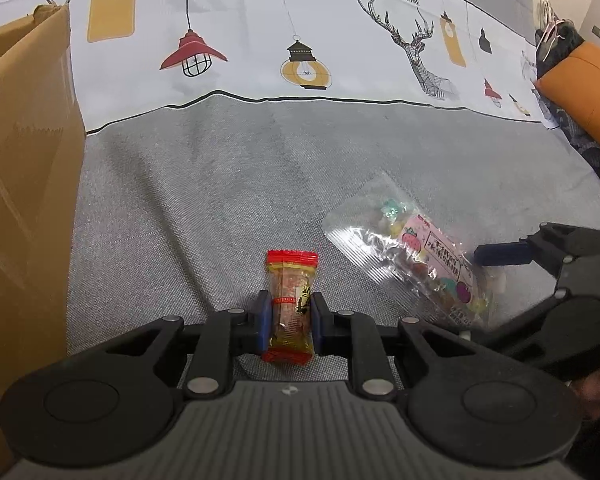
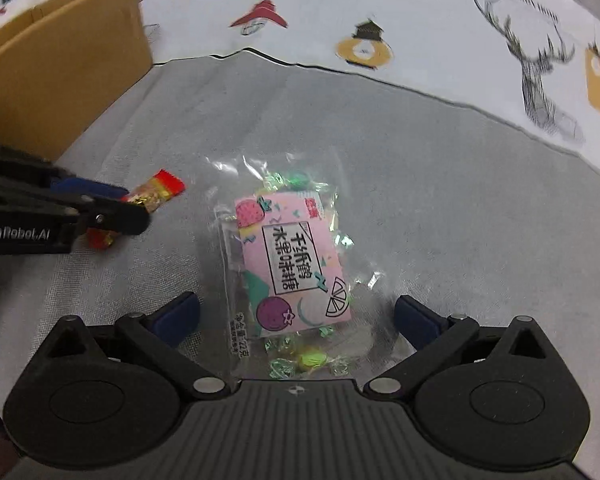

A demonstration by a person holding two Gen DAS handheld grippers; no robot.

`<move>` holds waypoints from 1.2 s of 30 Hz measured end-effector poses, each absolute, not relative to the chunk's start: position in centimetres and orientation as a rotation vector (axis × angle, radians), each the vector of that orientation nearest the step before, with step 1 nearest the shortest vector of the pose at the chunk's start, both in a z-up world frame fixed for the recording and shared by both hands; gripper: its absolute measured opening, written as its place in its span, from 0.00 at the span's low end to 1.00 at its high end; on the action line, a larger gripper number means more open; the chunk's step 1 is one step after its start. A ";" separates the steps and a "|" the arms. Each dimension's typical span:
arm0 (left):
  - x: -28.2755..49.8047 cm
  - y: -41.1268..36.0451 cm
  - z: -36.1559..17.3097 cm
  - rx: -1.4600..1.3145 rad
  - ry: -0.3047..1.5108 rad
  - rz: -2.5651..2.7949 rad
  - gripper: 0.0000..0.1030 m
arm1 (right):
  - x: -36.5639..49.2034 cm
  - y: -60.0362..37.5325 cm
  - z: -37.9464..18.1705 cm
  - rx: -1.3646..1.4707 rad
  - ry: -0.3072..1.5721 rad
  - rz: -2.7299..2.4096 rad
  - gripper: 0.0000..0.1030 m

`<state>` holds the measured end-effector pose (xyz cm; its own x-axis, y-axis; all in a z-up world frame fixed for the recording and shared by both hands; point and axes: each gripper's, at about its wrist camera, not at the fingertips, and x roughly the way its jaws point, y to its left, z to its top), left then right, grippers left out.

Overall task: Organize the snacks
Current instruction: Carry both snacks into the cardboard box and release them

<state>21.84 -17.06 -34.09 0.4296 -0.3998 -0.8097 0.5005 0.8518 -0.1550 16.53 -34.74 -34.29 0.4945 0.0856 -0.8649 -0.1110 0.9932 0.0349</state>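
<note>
Clearly the pick-up step is under way. Low in the centre of the left wrist view, the left gripper [image 1: 288, 316] is clamped on the red-ended snack [image 1: 290, 306], its blue pads pressing both sides of the wrapper over the grey cloth [image 1: 204, 184]. The cardboard box [image 1: 24, 152] fills the left edge, probably the place to carry it.

Next, in the right wrist view, the right gripper [image 2: 296, 316] stands wide apart, one finger on either side of the candy bag [image 2: 288, 268] at lower centre. Closing needs care: the clear film looks slippery and crumples easily.
</note>
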 end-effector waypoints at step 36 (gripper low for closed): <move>15.6 4.8 -12.2 -0.157 0.432 -0.412 0.20 | 12.4 -15.9 -9.7 0.234 0.523 0.277 0.12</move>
<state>15.56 4.79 -12.21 0.8272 -0.4193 -0.3740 0.3536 0.9058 -0.2333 12.42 -15.90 -9.66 0.8309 0.3177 -0.4569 -0.1992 0.9364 0.2889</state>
